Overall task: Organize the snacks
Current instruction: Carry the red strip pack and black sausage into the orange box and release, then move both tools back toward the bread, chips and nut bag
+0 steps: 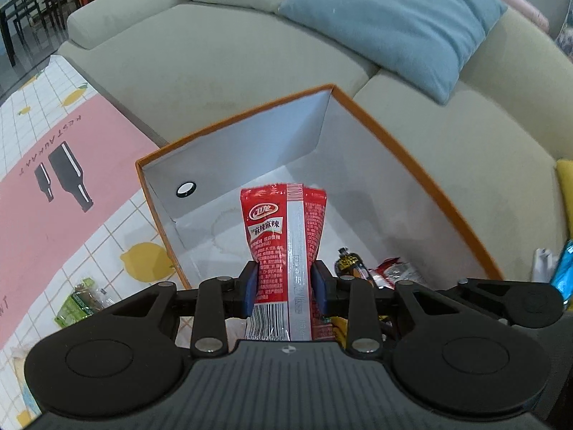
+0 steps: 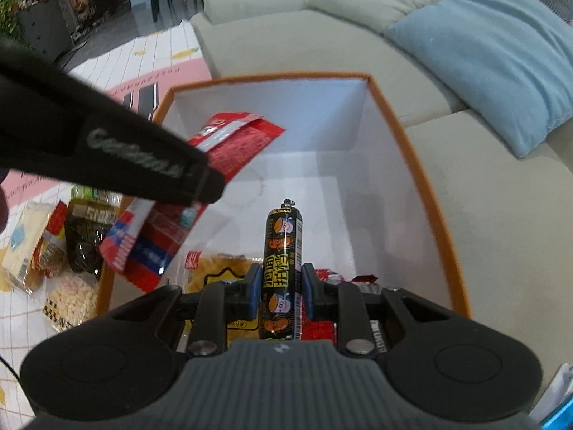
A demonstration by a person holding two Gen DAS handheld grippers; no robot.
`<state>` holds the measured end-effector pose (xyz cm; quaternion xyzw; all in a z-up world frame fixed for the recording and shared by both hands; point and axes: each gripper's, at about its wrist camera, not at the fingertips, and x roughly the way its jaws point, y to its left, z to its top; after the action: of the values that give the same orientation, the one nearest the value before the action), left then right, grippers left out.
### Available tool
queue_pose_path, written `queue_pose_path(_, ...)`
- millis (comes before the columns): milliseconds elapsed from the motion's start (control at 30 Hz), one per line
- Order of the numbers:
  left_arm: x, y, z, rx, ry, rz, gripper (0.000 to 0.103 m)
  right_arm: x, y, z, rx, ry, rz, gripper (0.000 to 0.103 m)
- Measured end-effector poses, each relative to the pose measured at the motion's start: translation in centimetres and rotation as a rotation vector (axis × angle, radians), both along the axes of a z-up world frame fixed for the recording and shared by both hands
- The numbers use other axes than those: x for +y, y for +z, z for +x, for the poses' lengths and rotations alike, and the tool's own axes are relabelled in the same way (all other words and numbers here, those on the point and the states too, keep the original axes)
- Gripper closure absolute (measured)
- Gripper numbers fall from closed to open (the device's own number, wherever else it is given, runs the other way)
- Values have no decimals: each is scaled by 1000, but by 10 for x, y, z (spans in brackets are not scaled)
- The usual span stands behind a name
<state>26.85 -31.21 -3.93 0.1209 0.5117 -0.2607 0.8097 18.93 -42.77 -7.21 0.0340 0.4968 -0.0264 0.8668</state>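
An orange box (image 1: 412,157) with a white inside stands open on the floor mat against the sofa. My left gripper (image 1: 284,279) is shut on a red snack packet (image 1: 275,222), held upright over the box's left half. In the right wrist view that packet (image 2: 243,139) juts past the left gripper's black body (image 2: 107,143). My right gripper (image 2: 281,286) is shut on a black sausage stick (image 2: 283,247) with yellow print, over the near part of the box (image 2: 429,193). A yellow packet (image 2: 215,268) and a red one (image 2: 361,279) lie on the box floor beneath.
Behind the box is a grey-green sofa (image 1: 222,57) with a blue cushion (image 1: 394,21). Several snack packets lie on the lemon-print mat (image 1: 118,222) left of the box: a dark green one (image 2: 86,236), peanuts (image 2: 71,297), a green one (image 1: 80,301).
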Motion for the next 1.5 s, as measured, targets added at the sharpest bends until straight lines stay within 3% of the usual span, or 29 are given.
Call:
queue_pose_path(300, 2, -10, 0, 8, 1, 43, 64, 3, -13, 4, 49, -4, -18, 82)
queue_pose_path(367, 6, -8, 0, 8, 2, 36, 59, 5, -13, 4, 48, -2, -25, 80)
queue_pose_path(433, 10, -5, 1, 7, 1, 32, 51, 7, -12, 5, 56, 5, -28, 66)
queue_pose_path(500, 14, 0, -1, -1, 3, 25, 51, 9, -10, 5, 57, 10, -38, 61)
queue_pose_path(767, 40, 26, -17, -43, 4, 4, 50, 23, 10, -5, 36, 13, -60, 61)
queue_pose_path(1233, 127, 96, -81, -173, 65, -53, 50, 77, 71, -56, -148, -34, -54, 57)
queue_pose_path(1500, 196, 102, -117, -251, 157, -48, 50, 134, 95, -100, -292, -20, 20, 56)
